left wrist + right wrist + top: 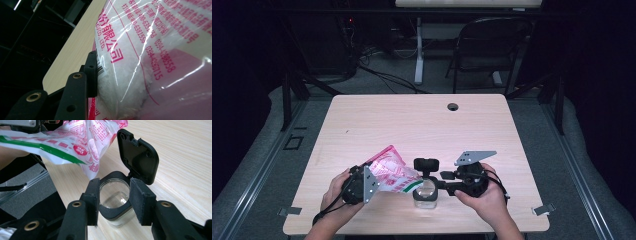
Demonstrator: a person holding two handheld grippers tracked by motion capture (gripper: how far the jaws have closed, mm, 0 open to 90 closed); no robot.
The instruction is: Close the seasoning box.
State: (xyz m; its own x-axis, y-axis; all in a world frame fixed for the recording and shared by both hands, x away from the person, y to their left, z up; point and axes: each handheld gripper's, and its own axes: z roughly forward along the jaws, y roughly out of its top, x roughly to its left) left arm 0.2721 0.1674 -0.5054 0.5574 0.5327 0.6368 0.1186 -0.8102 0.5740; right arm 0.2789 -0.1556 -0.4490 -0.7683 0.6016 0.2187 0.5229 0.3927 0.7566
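Near the table's front edge in the high view, the left gripper (362, 183) holds a pink bag (391, 170) tilted over a clear jar (425, 192), which the right gripper (446, 181) clamps. From the left gripper view, one black pad presses the bag's (150, 62) white contents. From the right gripper view, both pads squeeze the jar (115, 202), its black lid (137, 155) flipped up, the bag's (75, 145) corner just above.

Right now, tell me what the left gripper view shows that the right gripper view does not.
Left gripper view alone: the white grains inside the bag and its red numbers, with a finger pressed on it. Right gripper view alone: the clear jar with its black flip lid standing open, between the right gripper fingers, and the bag's green stripe. Both: the pink-printed bag and the wooden table.
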